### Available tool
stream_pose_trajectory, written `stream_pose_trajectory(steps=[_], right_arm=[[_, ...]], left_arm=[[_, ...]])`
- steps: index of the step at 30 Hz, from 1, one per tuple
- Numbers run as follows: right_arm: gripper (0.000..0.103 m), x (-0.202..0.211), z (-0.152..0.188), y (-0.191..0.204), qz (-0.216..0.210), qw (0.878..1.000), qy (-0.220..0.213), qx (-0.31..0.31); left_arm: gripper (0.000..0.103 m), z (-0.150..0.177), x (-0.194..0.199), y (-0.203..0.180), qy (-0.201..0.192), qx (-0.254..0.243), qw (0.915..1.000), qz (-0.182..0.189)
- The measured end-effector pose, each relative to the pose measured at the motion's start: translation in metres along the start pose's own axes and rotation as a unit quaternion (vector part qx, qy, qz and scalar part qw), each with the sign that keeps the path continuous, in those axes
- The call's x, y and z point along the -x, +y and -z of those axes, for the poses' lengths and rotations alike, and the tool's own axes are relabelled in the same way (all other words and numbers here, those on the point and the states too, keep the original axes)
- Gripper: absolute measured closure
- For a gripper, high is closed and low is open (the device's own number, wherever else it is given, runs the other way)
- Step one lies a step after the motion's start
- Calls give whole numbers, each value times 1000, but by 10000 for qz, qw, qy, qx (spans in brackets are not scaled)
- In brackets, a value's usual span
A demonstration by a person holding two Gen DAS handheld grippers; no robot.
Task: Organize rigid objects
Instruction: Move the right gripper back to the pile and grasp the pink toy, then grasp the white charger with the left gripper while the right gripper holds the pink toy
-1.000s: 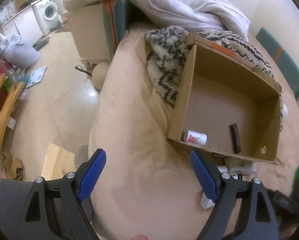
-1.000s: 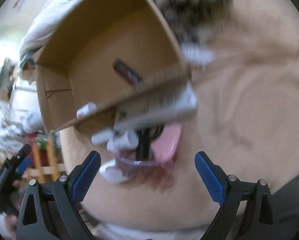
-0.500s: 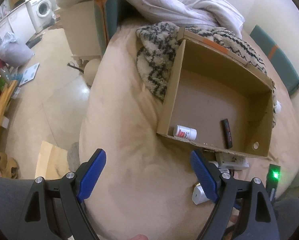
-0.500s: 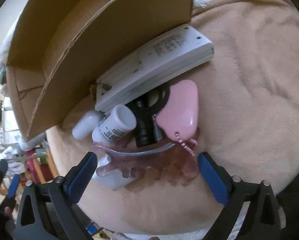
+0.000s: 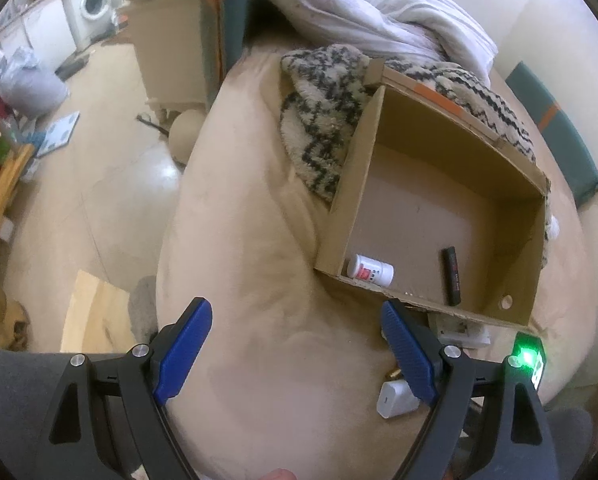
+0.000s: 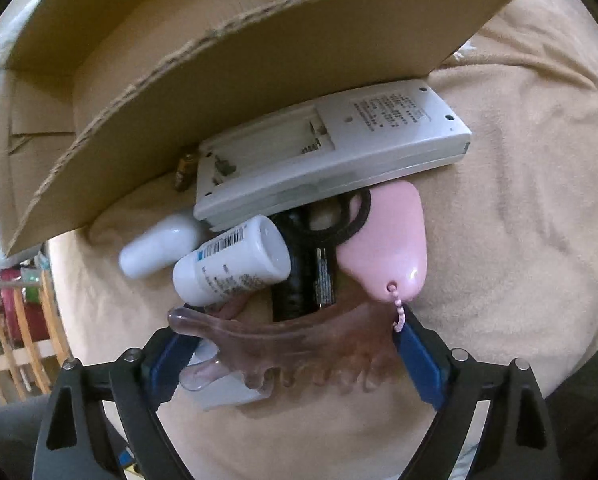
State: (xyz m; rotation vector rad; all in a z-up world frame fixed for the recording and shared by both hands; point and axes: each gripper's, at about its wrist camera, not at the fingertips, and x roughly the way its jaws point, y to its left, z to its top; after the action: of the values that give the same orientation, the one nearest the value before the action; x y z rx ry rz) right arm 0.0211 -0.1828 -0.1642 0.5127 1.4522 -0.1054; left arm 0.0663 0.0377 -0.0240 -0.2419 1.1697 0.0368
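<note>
Presently, the step in hand appeared to be the pick-up of the next loose item for the open brown cardboard box [image 5: 451,200], which stood on the beige plush bed cover [image 5: 259,280] and already held a white pill bottle with a red label [image 5: 370,269] and a slim black stick-shaped item [image 5: 451,276]. The right gripper [image 6: 295,352] pointed steeply down over the pile just outside the box's near wall; its jaws had just been closing slightly, yet stood wide, straddling a translucent brownish wide-toothed comb [image 6: 299,344] without visibly pressing on it. Behind the comb lay a white label-printed bottle [image 6: 231,262], a smooth white capsule-shaped container [image 6: 159,246], a black cylindrical item [image 6: 303,264], a pink rounded case with a bead chain [image 6: 387,248] and a white remote control lying back-up [image 6: 331,152], partly under the box edge. The left gripper [image 5: 295,348] hung open and empty over bare cover, near a white plug adapter [image 5: 395,400]. The next move likely called for closing squarely on the comb and lifting clear of the box's overhanging cardboard edge. Open room lay to the right of the pile; the bed's edge dropped to the floor on the left.
</note>
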Motion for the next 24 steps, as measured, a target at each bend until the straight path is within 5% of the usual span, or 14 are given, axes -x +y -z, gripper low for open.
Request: stream_pose_trajectory(steps=[6,7,8,9,13,21,24], right_arm=[[13,22,11,6,-431,9989,132,125],[19,29,12,8,-482,9986,130,191],[43,34,13,10,-502,9982,132,295],[56,40,13,10,-490,9981,148,349],[73,60,6,-4,-692,9969,78,369],[73,51,-5,-59,-1219,9914,208,-430],[62,53,-6,-65,-1340,9889,259,-586]], left_arm=[[18,1,-4,-4,76,-54,10000,-33],[18,1,-4,-5,64,-68,9999,-56],[18,1,-4,-5,53,-70,9999,-74],[18,1,-4,-4,50,-66,9999,-86],[18,2,-6,-3,54,-58,9999,-149],[18,3,-8,4,30,-17,9995,-307],[18,2,-10,5,68,-1,9995,-311]])
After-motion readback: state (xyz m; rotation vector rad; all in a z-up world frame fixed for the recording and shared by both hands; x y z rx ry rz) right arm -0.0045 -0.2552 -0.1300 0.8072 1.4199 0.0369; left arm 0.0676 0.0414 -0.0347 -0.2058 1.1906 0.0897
